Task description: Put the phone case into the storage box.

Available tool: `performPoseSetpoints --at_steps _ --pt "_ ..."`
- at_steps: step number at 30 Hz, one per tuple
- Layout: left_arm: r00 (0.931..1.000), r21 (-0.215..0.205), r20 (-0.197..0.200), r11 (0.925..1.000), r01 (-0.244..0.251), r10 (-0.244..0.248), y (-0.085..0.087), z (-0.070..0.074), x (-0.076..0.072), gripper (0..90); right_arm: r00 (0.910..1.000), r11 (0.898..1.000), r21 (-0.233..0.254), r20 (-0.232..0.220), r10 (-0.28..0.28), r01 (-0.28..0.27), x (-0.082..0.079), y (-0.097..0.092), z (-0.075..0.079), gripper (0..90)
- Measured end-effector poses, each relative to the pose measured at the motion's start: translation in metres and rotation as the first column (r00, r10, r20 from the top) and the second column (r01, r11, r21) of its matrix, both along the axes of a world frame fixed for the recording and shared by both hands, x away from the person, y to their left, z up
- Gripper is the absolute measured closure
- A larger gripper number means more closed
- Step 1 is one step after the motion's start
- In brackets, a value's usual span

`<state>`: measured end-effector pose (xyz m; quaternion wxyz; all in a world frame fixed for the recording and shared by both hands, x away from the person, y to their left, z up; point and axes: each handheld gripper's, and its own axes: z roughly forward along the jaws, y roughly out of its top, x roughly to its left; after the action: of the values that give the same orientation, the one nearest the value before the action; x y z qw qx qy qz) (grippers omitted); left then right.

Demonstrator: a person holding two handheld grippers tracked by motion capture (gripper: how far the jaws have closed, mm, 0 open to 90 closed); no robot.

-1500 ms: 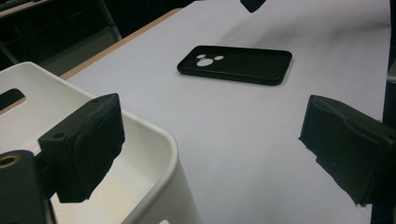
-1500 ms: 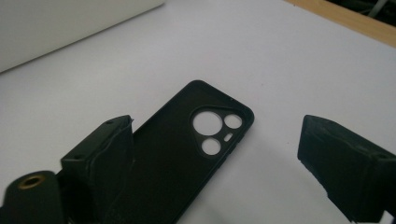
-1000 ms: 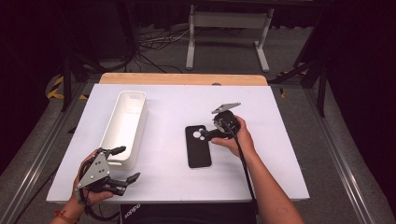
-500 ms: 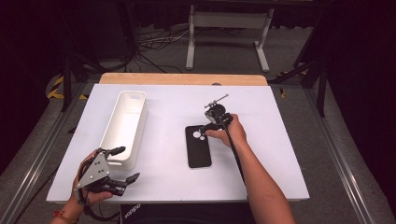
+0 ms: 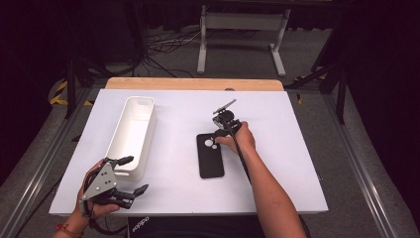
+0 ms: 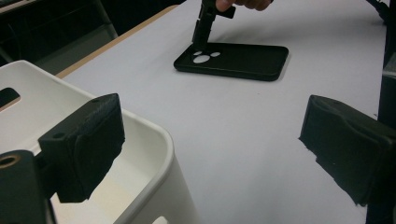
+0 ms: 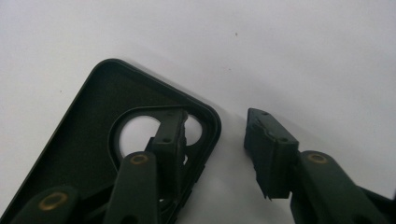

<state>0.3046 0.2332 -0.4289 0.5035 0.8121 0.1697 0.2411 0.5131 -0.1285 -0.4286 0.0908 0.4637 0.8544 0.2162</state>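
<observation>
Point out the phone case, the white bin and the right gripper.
phone case (image 5: 211, 159): high view, middle of its black inner face.
white bin (image 5: 130, 134): high view, inside floor, midway along.
right gripper (image 7: 215, 156): right gripper view, gap between jaw tips, straddling the case's corner edge.
</observation>
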Motion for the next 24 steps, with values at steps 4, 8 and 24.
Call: performPoseSetpoints --at_steps 4,8,24 --pt "1.0000 0.005 0.003 1.0000 -0.001 0.001 0.000 0.000 0.000 7.2 0.9998 1.000 -0.016 0.019 -0.003 0.004 0.000 0.002 -0.001 66.1" --pt "1.0000 0.007 -0.002 1.0000 0.001 -0.001 0.000 -0.001 0.001 7.2 0.9991 0.999 -0.045 0.042 -0.002 0.004 -0.001 0.004 -0.002 75.4" --pt "1.0000 0.005 -0.006 1.0000 0.001 -0.001 0.002 -0.001 0.001 7.2 0.9927 1.000 -0.022 0.120 -0.005 0.008 -0.011 0.002 -0.004 81.2"
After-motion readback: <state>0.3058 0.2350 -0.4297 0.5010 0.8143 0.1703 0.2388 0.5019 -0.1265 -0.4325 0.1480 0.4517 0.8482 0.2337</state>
